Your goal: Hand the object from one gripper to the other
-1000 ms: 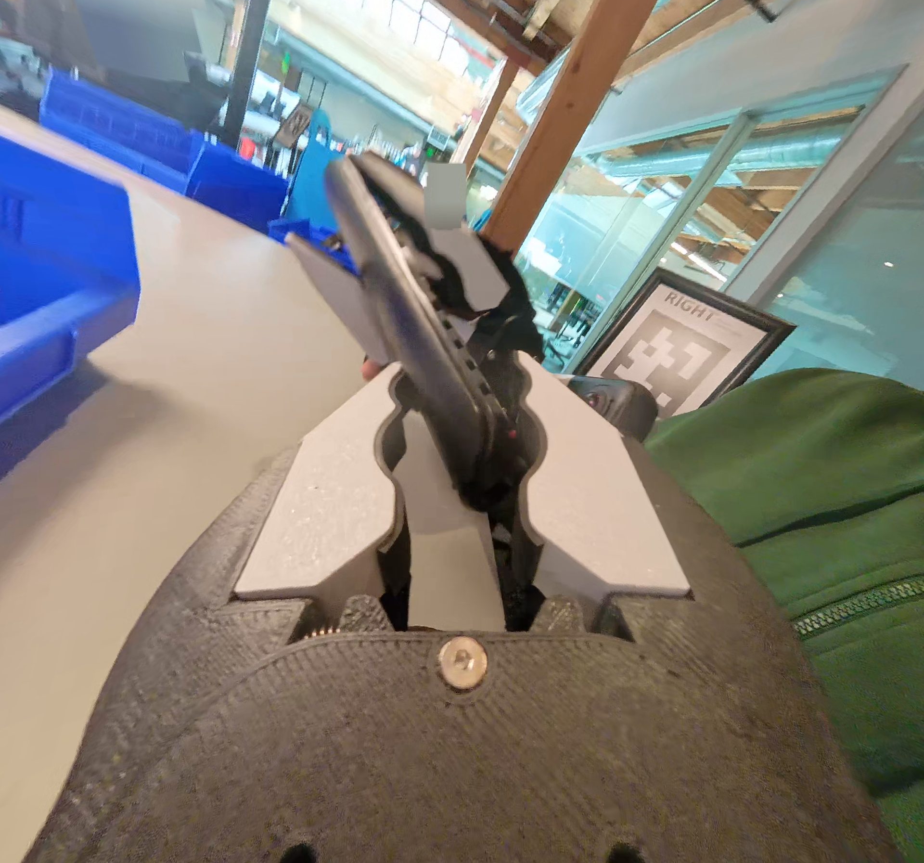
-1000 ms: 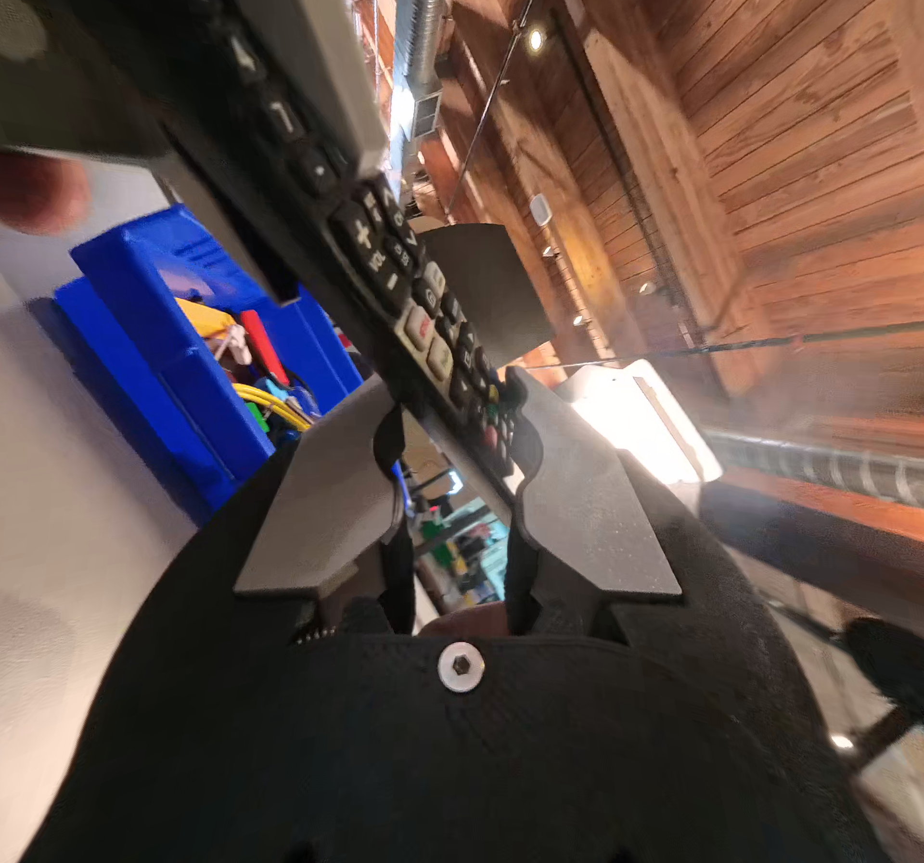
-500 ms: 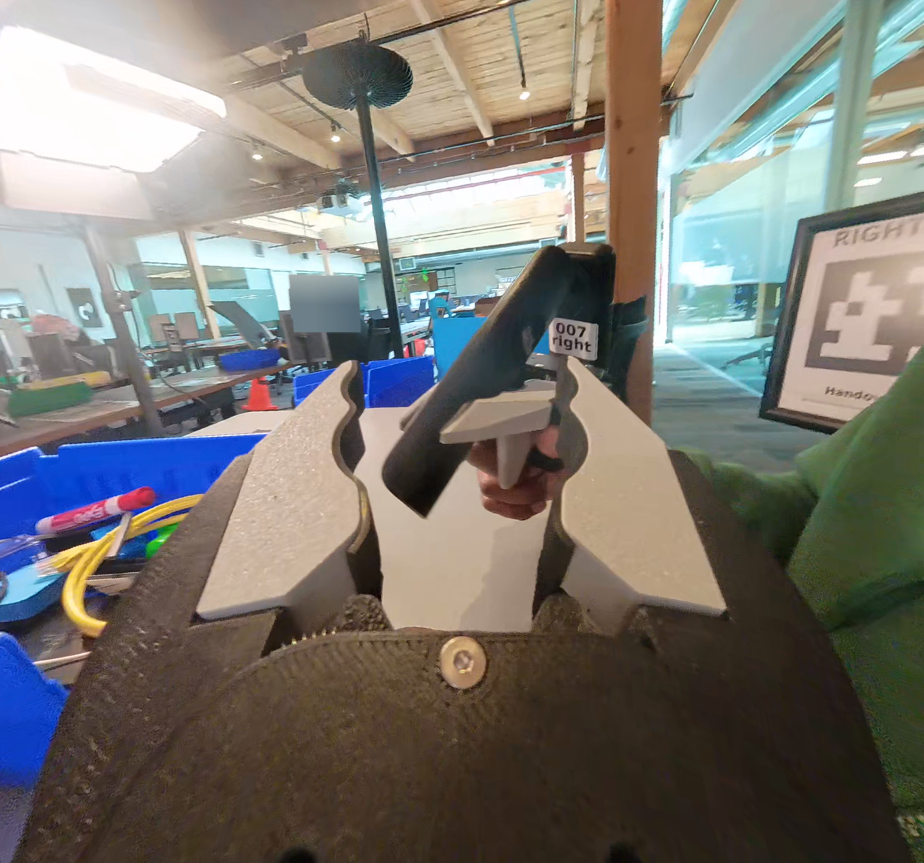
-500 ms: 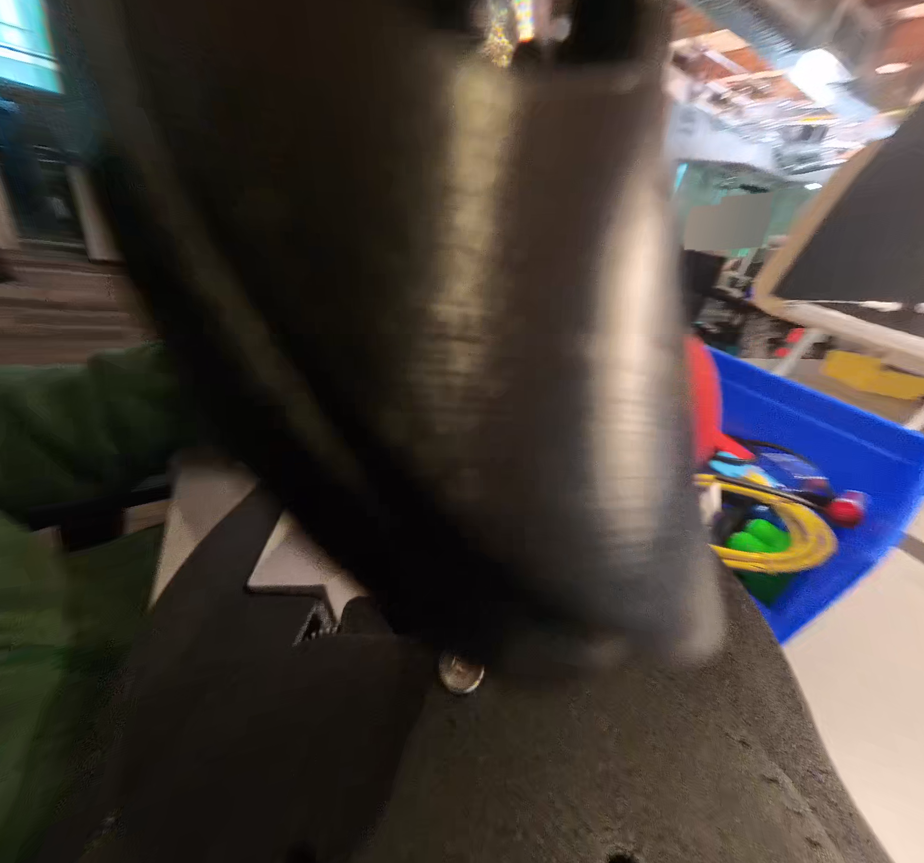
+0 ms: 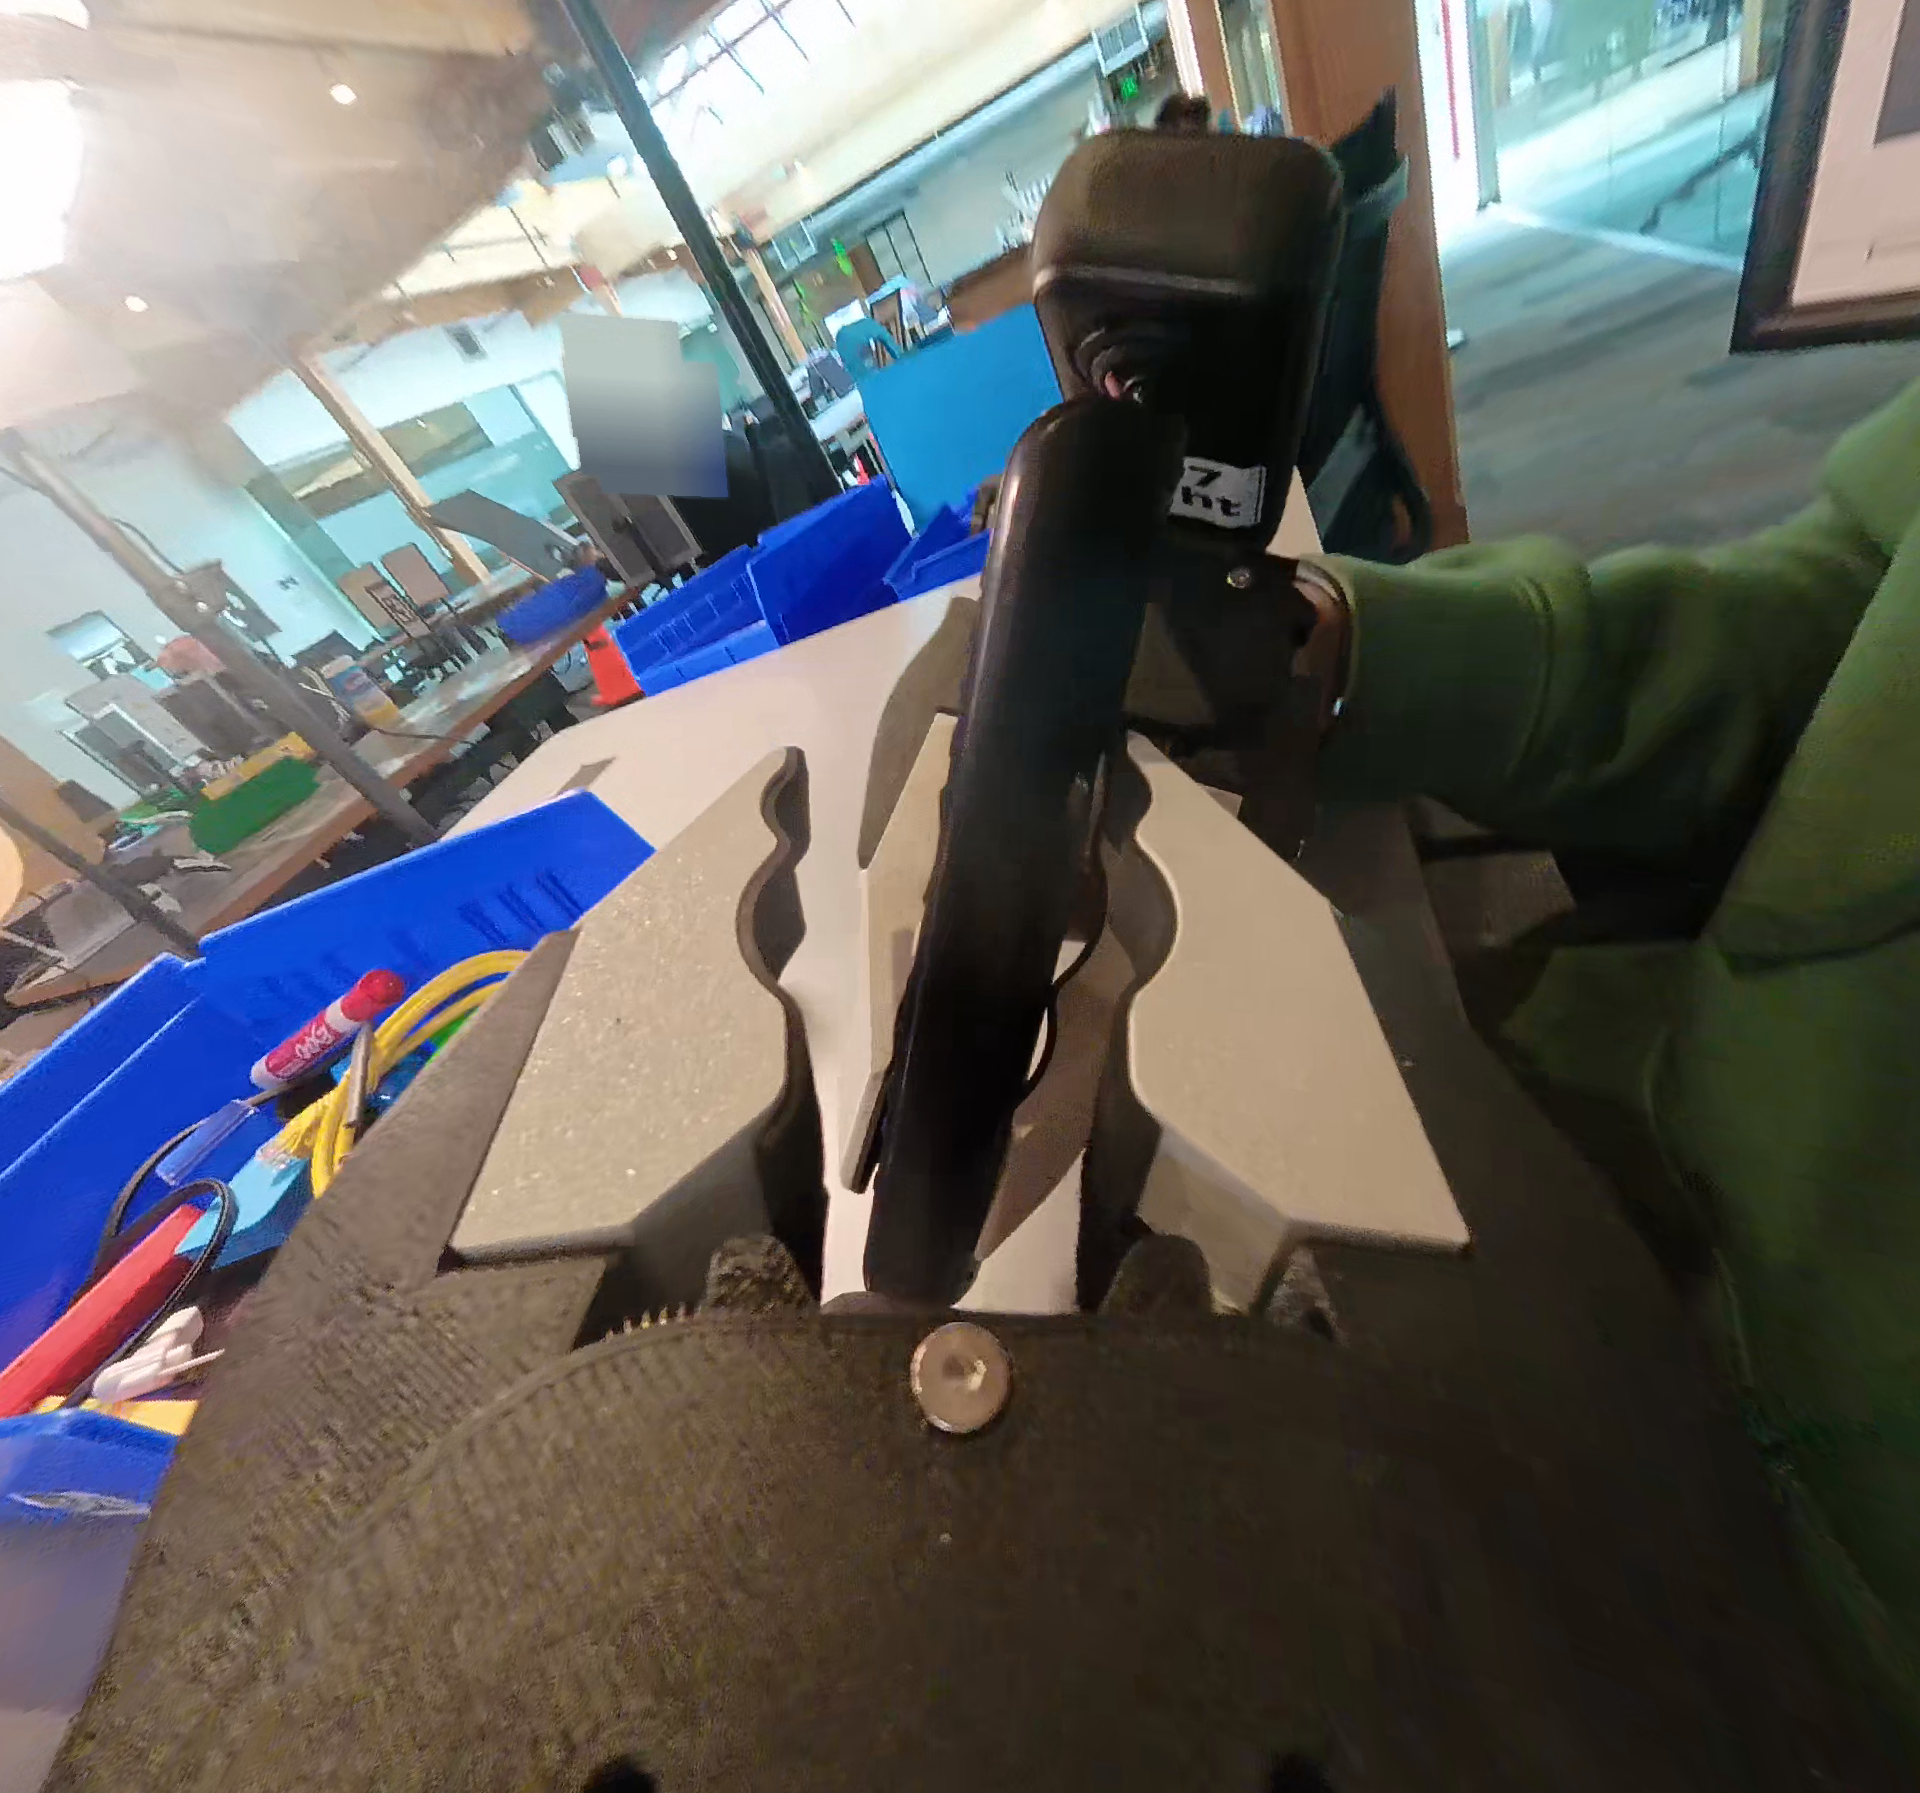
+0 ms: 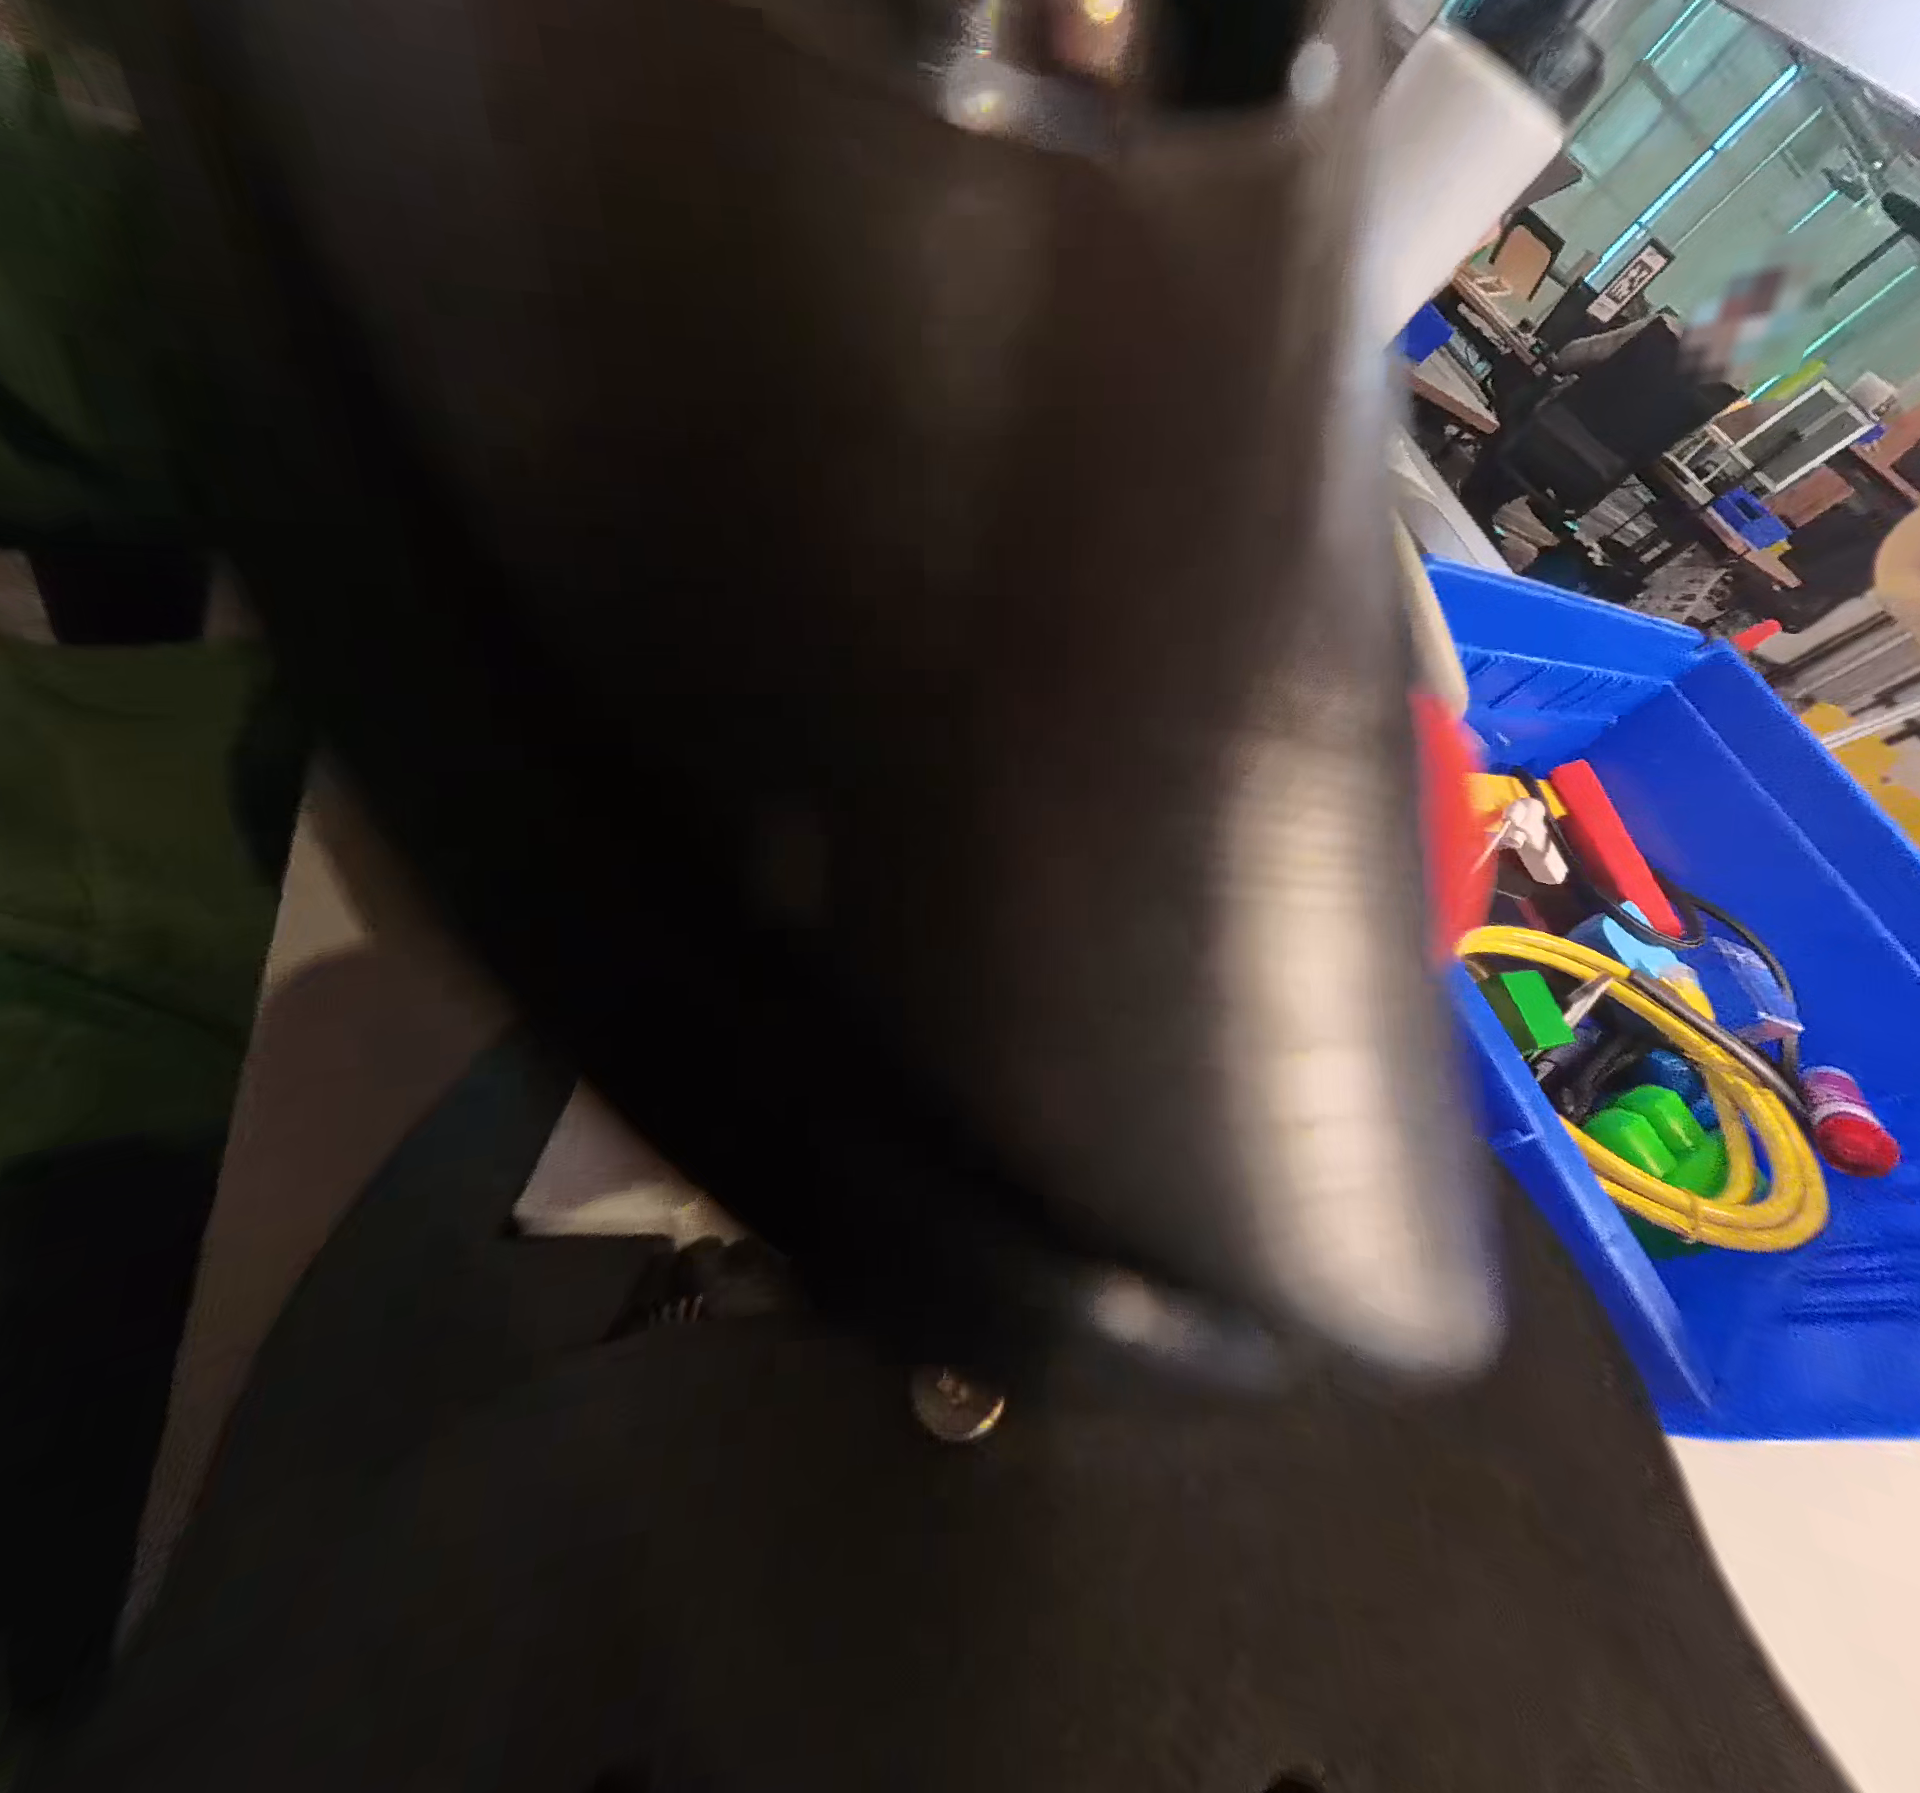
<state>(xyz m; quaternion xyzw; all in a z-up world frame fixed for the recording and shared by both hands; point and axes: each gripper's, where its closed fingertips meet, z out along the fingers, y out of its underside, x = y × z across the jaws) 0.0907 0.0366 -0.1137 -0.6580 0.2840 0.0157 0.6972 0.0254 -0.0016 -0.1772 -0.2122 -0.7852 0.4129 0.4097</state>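
Left wrist view
Left gripper [image 5: 961, 922]: its two grey fingers stood spread, a clear gap on either side of the thing between them.
Object: a long, slim black remote control [image 5: 1013, 808] stood nearly upright in that gap, seen edge-on, its lower end down near the gripper's base; neither grey finger [image 5: 644, 1047] pressed on it.
Right gripper [image 5: 1184, 309]: its black body faced this camera just beyond the remote's top end; a grey finger of it lay flat along the remote's left side. Whether it pinched the remote could not be told here.
Sleeve: a green sleeve [image 5: 1538, 683] reached in from the right to that gripper.
Table: the pale grey tabletop [image 5: 758, 694] lay bare ahead, its far edge lined with blue plastic bins.
Left edge: a blue bin [image 5: 436, 902] of yellow cable, markers and red pieces sat close beside the left finger.

Right wrist view
View: a large blurred dark shape [image 6: 831, 548] filled most of the frame and hid the right gripper's fingers; their state could not be told.
Right side: the blue bin [image 6: 1787, 808] with its coiled yellow cable [image 6: 1704, 1120] sat near, bare tabletop [image 6: 1829, 1577] below it.
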